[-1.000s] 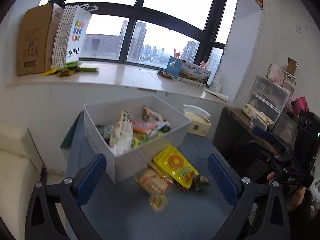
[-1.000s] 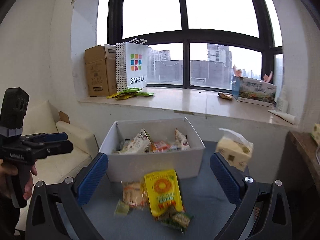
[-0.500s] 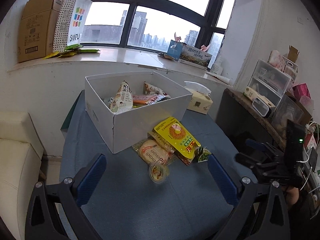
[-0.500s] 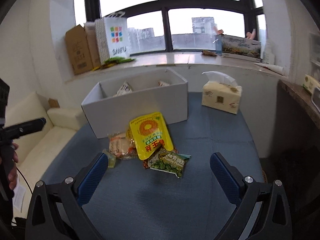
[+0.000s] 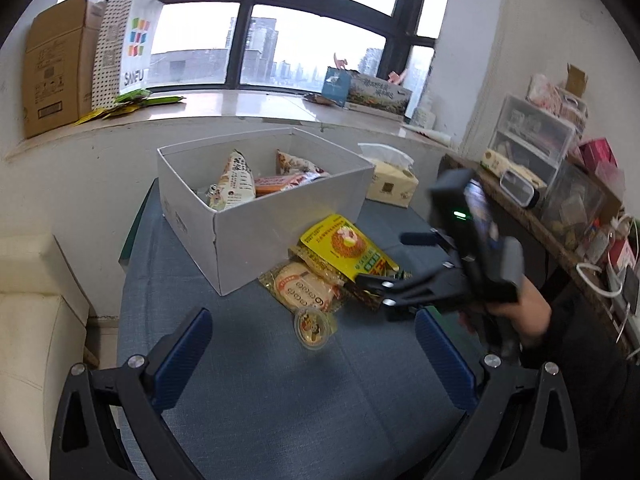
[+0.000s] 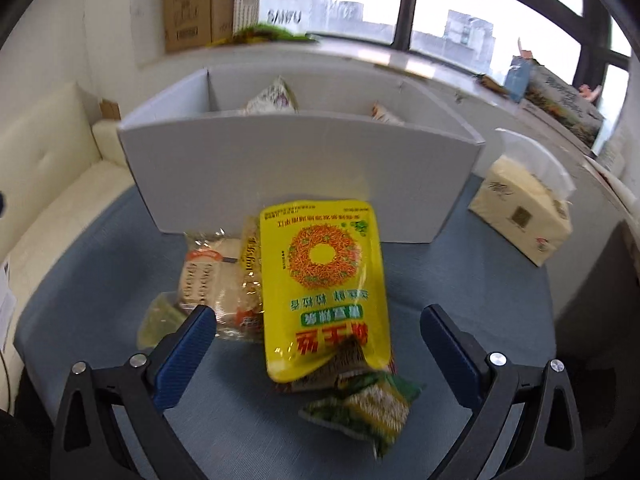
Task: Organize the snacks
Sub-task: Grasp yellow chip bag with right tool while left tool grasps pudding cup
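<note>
On the blue cloth table (image 6: 480, 300), the right gripper (image 6: 312, 344), jaws spread, has been brought down astride the yellow foil snack pouch (image 6: 324, 280); grasping appears imminent.

Snack packets (image 6: 324, 280) before box (image 6: 296, 184)

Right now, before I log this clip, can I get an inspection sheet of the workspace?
Surface: blue-grey table, cloth-like.
Job's things: white box already holding several packets; outside it, yellow packet on top of a pile, cracker packet, green packet, small round cup.
Clutter: tissue box beside the white box.
Grippers: left gripper open, empty; right gripper open, low over the pile.
Cables: white leads on the side shelf.
Surroundings: window sill with cardboard box and SANFU bag; cream sofa.
</note>
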A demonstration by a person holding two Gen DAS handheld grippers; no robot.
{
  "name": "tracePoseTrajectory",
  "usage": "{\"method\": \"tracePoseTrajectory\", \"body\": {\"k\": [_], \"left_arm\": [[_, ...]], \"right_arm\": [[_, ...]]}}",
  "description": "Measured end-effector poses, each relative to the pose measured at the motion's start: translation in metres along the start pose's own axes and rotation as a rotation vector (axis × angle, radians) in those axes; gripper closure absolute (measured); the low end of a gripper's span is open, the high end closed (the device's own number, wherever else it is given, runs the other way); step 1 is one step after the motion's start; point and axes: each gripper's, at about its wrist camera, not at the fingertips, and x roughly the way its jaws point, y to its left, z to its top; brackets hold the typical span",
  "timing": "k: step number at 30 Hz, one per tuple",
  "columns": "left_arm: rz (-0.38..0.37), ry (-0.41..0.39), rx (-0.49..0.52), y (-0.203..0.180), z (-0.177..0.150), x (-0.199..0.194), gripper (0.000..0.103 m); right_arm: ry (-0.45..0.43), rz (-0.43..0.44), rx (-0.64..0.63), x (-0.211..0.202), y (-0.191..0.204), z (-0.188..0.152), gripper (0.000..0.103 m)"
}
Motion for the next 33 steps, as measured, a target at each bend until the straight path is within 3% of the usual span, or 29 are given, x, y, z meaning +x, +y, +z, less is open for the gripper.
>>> {"method": "tracePoseTrajectory", "body": {"k": [5, 7, 9, 10, 15, 17, 26, 33], "left_arm": [[-0.005, 0.030, 0.029, -0.006, -0.005, 0.007, 0.000], [-0.006, 0.036, 0.037, -0.008, -0.006, 0.009, 0.000], [-0.003, 0.043, 0.043, -0.009, -0.008, 0.010, 0.000], [-0.003, 0.046, 0.044, -0.009, -0.008, 0.011, 0.000], [-0.006, 0.065, 0.042, -0.008, -0.012, 0.021, 0.000], [-0.002, 0.079, 0.049, -0.009, -0.013, 0.028, 0.000], [0.029, 0.200, 0.118, -0.025, -0.013, 0.093, 0.000], [0.112, 0.296, 0.139, -0.034, -0.017, 0.147, 0.000]], "right_arm": [[0.064, -0.004, -0.025, 0.027, 0.002, 0.003, 0.000], [0.074, 0.011, -0.034, 0.032, 0.003, 0.002, 0.022], [0.069, 0.009, -0.022, 0.030, 0.002, 0.001, 0.027], [0.058, 0.014, -0.013, 0.026, 0.000, 0.001, 0.043], [0.019, 0.064, 0.051, 0.001, -0.012, -0.005, 0.055], [-0.013, 0.079, 0.077, -0.014, -0.017, -0.011, 0.065], [-0.185, 0.150, 0.239, -0.091, -0.039, -0.039, 0.065], [-0.245, 0.174, 0.316, -0.123, -0.045, -0.064, 0.065]]}}
